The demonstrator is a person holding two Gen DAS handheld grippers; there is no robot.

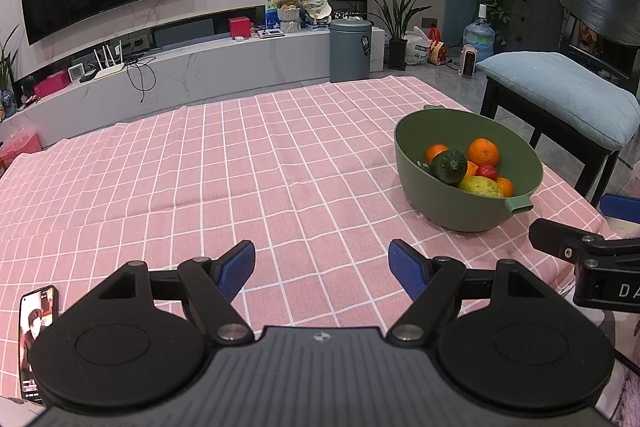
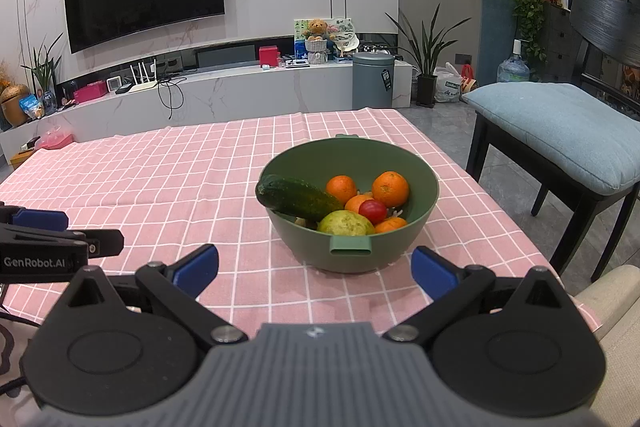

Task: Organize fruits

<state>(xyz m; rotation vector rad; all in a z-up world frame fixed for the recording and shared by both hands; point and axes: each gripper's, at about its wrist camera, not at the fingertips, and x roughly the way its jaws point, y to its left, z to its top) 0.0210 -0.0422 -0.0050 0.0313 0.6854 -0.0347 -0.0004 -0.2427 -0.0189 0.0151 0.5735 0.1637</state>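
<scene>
A: Nearest, what do the 2 tongs show?

B: The left tongs (image 1: 322, 267) stand with blue pads spread wide, gripping nothing, above the pink checked cloth of the worktop (image 1: 200, 167). The right tongs (image 2: 314, 269) are likewise apart and empty, just short of the green bowl (image 2: 420, 223).

A: And the fruit?

B: All in that bowl: a cucumber (image 2: 298, 198) leaning on the left rim, a yellow-green fruit (image 2: 346, 223) at the front, a small red one (image 2: 372, 211), and oranges (image 2: 390, 189) behind. Farther off, a cushioned chair (image 2: 560, 131) stands beside the worktop.
</scene>
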